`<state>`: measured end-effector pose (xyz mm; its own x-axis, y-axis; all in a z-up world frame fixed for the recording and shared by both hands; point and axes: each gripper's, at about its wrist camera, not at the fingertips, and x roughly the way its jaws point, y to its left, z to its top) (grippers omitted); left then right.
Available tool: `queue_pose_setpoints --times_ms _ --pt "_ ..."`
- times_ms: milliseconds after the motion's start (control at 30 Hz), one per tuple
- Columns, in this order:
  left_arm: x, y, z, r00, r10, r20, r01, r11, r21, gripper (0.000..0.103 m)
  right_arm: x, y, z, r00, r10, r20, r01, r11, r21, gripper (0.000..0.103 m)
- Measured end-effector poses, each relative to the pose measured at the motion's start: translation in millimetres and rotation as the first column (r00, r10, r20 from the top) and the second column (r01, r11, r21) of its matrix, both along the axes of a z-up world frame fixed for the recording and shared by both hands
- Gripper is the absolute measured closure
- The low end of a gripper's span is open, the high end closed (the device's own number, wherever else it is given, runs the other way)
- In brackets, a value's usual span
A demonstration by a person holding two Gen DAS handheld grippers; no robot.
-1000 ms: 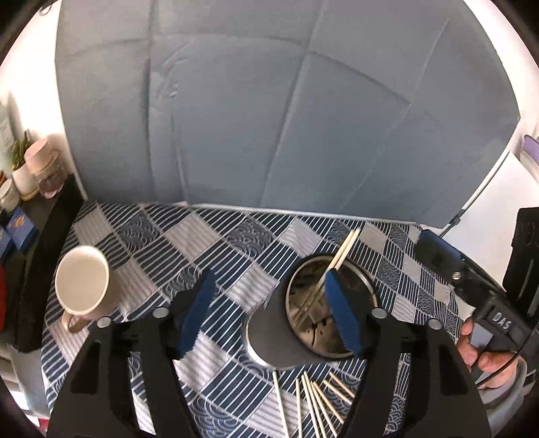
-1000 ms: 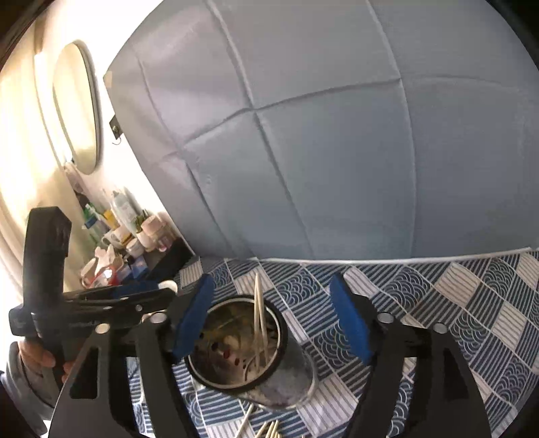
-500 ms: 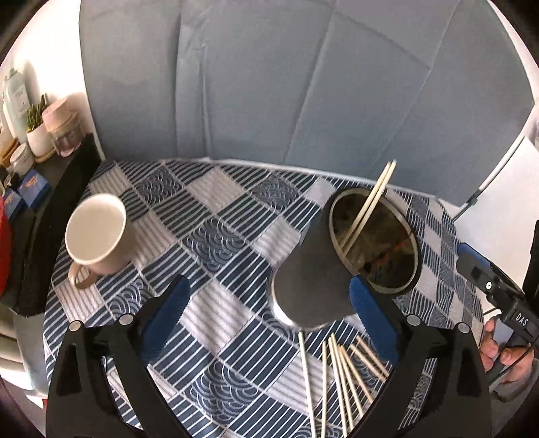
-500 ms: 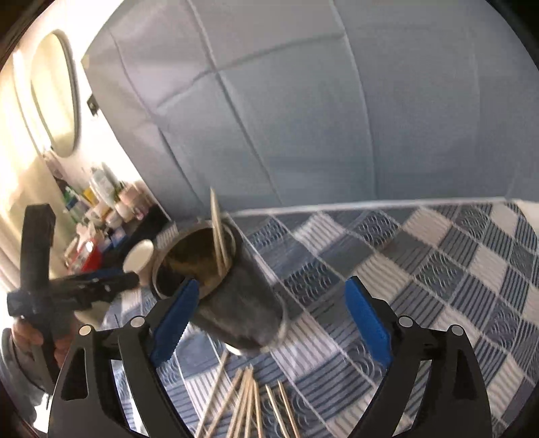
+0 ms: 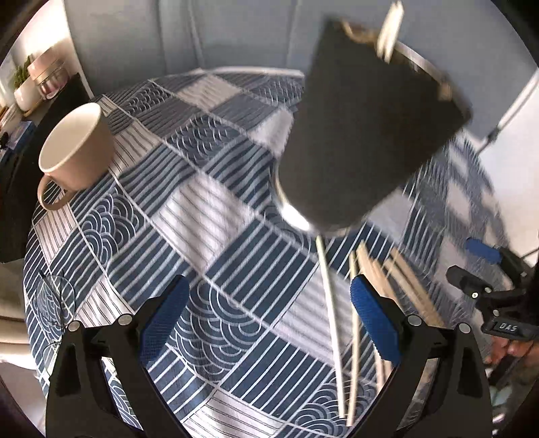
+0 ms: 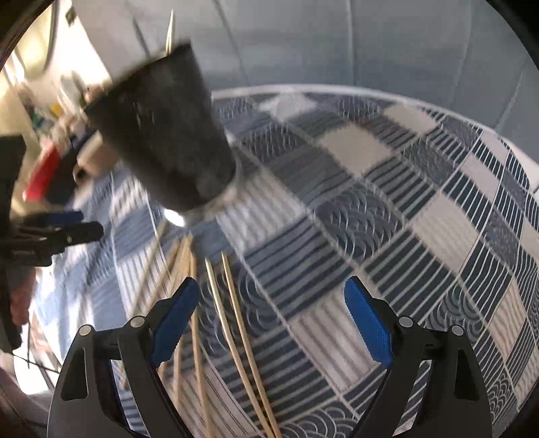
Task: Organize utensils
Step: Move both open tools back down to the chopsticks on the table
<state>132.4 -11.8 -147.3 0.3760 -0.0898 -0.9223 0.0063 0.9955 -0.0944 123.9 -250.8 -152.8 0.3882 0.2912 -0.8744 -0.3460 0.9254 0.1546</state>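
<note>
A dark metal utensil holder (image 5: 367,131) stands on the blue patterned tablecloth (image 5: 209,215) with chopsticks (image 5: 390,30) sticking out of its top; it also shows in the right wrist view (image 6: 165,134). Several loose chopsticks (image 5: 333,320) lie on the cloth in front of it, also in the right wrist view (image 6: 235,330). My left gripper (image 5: 266,323) is open and empty, low over the cloth left of the loose chopsticks. My right gripper (image 6: 269,323) is open and empty, low over the right-hand chopsticks.
A cream mug (image 5: 74,148) stands at the cloth's left side. A clear glass (image 5: 54,303) sits near the left front edge. A shelf with jars and a plant (image 5: 30,81) is beyond the table on the left. A grey backdrop (image 5: 235,30) stands behind.
Both grippers have dropped from above the holder toward the cloth in front of it. The holder now looms above them, and the loose chopsticks are close between the fingers.
</note>
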Motion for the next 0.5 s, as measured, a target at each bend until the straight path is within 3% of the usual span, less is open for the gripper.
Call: queue_pose_setpoints --times_ms 133,267,500 --pt "0.2 -14.2 -18.4 0.998 -0.047 -0.042 0.049 0.997 0.061 0.009 -7.3 4.0 -16.0 0.999 0.034 -0.035 -0.036 0.998 -0.058 0.020" --pt "2.4 -20.2 -32.2 0.996 -0.037 -0.082 0.042 0.997 0.067 0.009 -9.0 6.1 -26.2 0.997 0.048 -0.063 -0.055 0.991 -0.121 0.021" --pt "2.9 -26.5 -51.8 0.991 -0.037 -0.131 0.050 0.994 0.097 0.008 -10.7 2.1 -34.6 0.994 0.058 -0.093 -0.072 0.987 -0.145 0.022"
